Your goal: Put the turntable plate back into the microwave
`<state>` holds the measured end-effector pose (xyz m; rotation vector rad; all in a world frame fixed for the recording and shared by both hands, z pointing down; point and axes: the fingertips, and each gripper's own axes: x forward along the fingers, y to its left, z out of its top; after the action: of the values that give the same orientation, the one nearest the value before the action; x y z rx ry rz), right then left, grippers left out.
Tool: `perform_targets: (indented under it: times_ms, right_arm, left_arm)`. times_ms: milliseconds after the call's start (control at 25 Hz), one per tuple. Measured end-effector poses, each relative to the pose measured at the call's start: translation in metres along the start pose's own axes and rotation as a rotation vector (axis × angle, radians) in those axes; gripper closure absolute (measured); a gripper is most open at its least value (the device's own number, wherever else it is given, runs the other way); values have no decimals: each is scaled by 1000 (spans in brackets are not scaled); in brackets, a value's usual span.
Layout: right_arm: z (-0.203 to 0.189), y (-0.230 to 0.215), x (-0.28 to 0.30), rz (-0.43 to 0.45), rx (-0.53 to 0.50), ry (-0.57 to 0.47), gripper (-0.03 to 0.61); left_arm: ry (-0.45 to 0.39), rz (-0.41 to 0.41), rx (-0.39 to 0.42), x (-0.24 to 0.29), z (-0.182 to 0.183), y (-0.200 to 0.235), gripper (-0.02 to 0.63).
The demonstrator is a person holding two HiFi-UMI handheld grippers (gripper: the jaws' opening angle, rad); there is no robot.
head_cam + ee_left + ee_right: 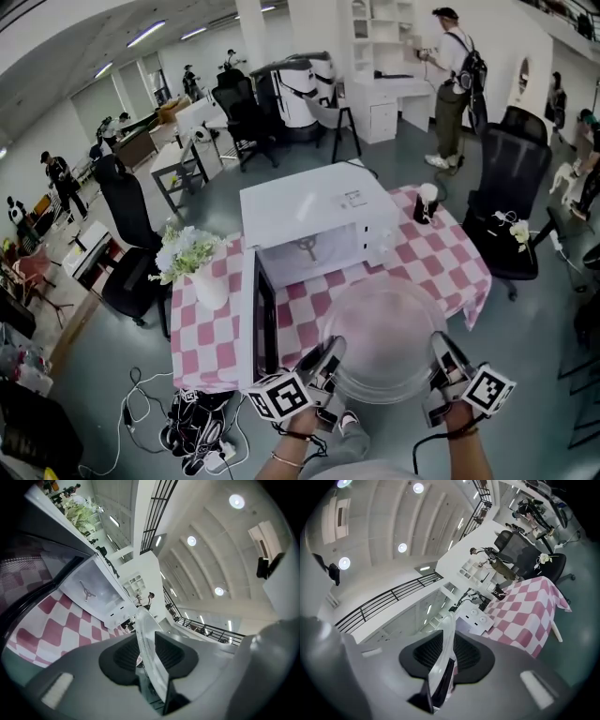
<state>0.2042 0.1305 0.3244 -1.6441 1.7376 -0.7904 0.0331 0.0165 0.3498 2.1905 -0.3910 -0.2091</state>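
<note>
Both sides of the turntable plate (386, 337) are clamped, by the left hand-held gripper (328, 354) and the right hand-held gripper (444, 352). It is held level above the near edge of the tabletop (441, 262), with the open microwave (314, 206) lying ahead, slightly leftward.

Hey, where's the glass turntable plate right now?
Head view, lower centre: the turntable plate is held between the left gripper and right gripper, over the near edge of the checkered table, before the open microwave.

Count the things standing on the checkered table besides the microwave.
2: a vase of flowers left of the microwave, and a small dark container near the far right corner. The microwave may hide others.
</note>
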Motion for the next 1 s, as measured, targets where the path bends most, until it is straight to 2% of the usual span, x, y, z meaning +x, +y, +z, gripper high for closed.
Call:
perform_targets:
  times_ms: [320, 480, 680, 1000]
  right_arm:
    - [27, -34, 79, 1, -7, 73, 500]
    - [32, -45, 106, 19, 7, 88, 500]
    - [26, -56, 132, 36, 31, 149, 500]
    - [18, -59, 174, 119, 60, 275, 500]
  left_arm:
    - [-40, 33, -34, 56, 38, 42, 515]
    - [-45, 62, -22, 71, 52, 55, 515]
    - [-75, 132, -25, 69, 61, 69, 515]
    - [-166, 236, -33, 59, 72, 83, 515]
